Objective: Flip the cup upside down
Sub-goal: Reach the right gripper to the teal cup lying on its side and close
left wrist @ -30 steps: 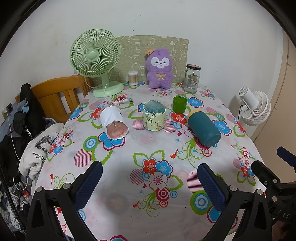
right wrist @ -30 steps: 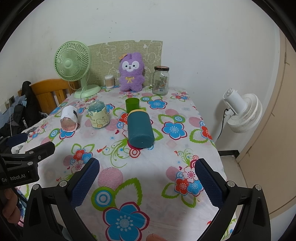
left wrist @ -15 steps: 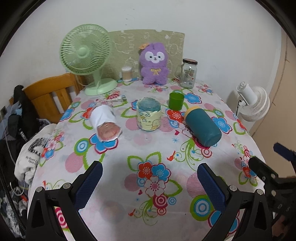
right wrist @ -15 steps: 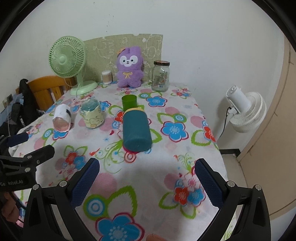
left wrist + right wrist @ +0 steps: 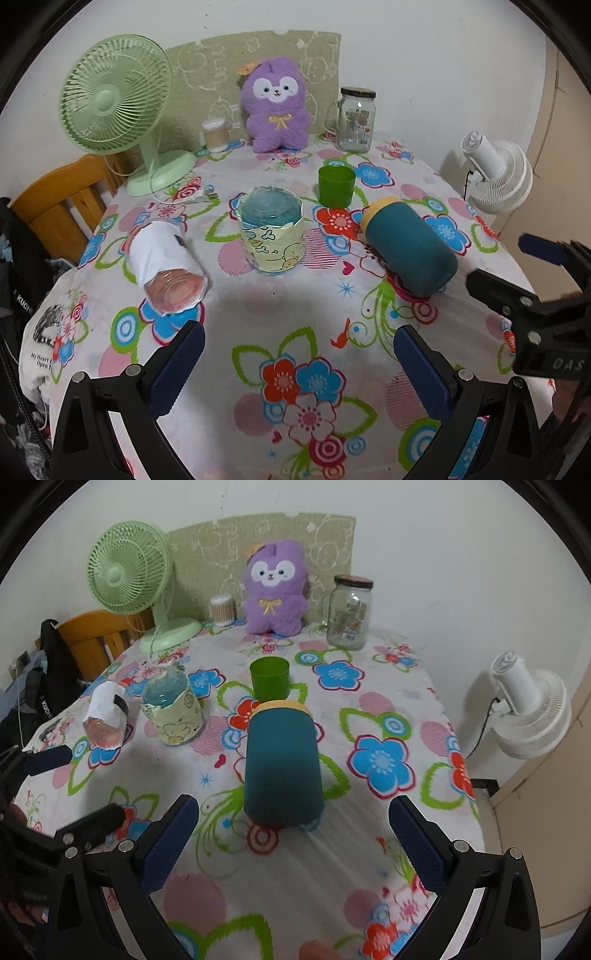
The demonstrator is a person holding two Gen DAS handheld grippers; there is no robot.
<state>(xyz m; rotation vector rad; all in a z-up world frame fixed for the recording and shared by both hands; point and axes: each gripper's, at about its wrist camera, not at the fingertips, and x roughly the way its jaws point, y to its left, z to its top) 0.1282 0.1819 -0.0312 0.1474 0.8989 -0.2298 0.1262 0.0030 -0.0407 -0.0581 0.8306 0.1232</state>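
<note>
Teal cup (image 5: 282, 764): lies on its side on the flowered bench (image 5: 388, 686), base toward the right-hand camera, yellow-rimmed mouth pointing away at the green cup (image 5: 269, 677)
Right gripper (image 5: 293, 843): fingers spread wide, nothing between them; the teal cup's base sits dead centre in the gap, just ahead of the tips
Left gripper (image 5: 299, 371): fingers likewise apart and empty, over bare cloth, with the paper-wrapped cup (image 5: 272, 229) ahead and the white-wrapped cup (image 5: 168, 267), also tipped over, to its left
What changed: against the pictures of a second ago, both cameras have closed in; the teal cup looms much larger in the right view and now lines up between the right fingers, where before it sat farther off and left of centre
Meaning for the task: my reading is that the teal cup is the target and the right gripper is on its approach; no grasp yet, the flip not begun
Next move, as a guess: push on until the fingers straddle the cup's body, close, lift, then turn it mouth-down
Risk: a round cup on its side may roll on the cloth if nudged by one finger first
Background: green fan (image 5: 114, 96), purple plush (image 5: 275, 105) and glass jar (image 5: 356, 120) stand well behind, out of the way
</note>
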